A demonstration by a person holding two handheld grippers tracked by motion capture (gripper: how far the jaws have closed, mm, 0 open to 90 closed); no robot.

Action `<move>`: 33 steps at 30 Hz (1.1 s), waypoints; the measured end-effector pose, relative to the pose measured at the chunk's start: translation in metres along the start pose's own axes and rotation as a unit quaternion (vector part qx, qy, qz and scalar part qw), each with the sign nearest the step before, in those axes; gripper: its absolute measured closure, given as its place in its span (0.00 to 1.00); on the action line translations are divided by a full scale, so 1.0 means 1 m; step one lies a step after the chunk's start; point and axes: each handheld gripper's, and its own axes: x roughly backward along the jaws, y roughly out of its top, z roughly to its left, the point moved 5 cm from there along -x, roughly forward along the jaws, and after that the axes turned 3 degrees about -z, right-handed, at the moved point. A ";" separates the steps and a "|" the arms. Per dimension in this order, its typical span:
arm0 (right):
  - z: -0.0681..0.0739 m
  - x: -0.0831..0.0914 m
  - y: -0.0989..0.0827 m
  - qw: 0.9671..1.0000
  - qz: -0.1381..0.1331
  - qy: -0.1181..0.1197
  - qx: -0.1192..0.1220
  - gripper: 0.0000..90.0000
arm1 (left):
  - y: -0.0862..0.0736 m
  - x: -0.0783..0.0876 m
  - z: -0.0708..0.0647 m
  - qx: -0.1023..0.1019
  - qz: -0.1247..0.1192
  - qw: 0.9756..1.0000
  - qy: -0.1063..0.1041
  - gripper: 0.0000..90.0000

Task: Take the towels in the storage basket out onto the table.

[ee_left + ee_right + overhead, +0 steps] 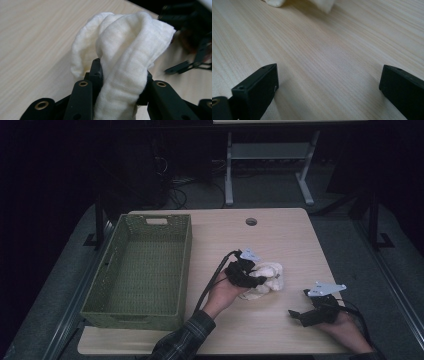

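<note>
Item: white cloth [264,279], bunched, right of counter [280,235] centre. Left gripper [250,274] pinching a fold of it, jaws clamped on fabric. Right gripper [300,315] spread, empty, resting near front right corner. Step judged: grasp made. Next: lift and carry to green basket [100,307] along left edge.

A cream-white cloth [265,279], soft and finely woven, sits bunched in thick folds on the pale wooden desk [280,240], right of centre, one fold pinched between the left tongs [120,85].
</note>
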 end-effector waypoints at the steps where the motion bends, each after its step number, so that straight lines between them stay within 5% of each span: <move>1: 0.000 0.000 0.000 1.000 0.000 0.000 0.000 0.02 | -0.003 -0.005 0.001 -0.003 0.009 1.000 0.001 0.73; 6: 0.000 0.000 0.000 1.000 0.000 0.000 0.001 0.02 | -0.021 -0.029 0.003 -0.005 0.040 0.999 0.004 0.72; 10: 0.000 0.000 0.000 1.000 0.000 0.000 0.001 0.02 | -0.026 -0.035 0.002 0.001 0.039 0.999 0.002 0.68; 14: 0.000 0.000 0.000 1.000 -0.001 0.000 0.003 0.02 | -0.019 -0.021 0.002 0.002 0.023 1.000 0.002 0.48; 18: 0.000 0.000 0.000 1.000 0.000 0.001 0.001 0.02 | -0.013 0.004 0.001 0.006 -0.004 1.000 -0.002 0.41; 25: 0.000 0.000 0.001 1.000 0.007 0.000 0.000 0.02 | -0.022 0.037 0.003 0.006 -0.022 1.000 0.016 0.41; 33: 0.005 0.005 0.007 1.000 0.026 0.013 -0.004 0.19 | -0.055 0.036 0.004 0.025 0.003 0.999 0.035 0.47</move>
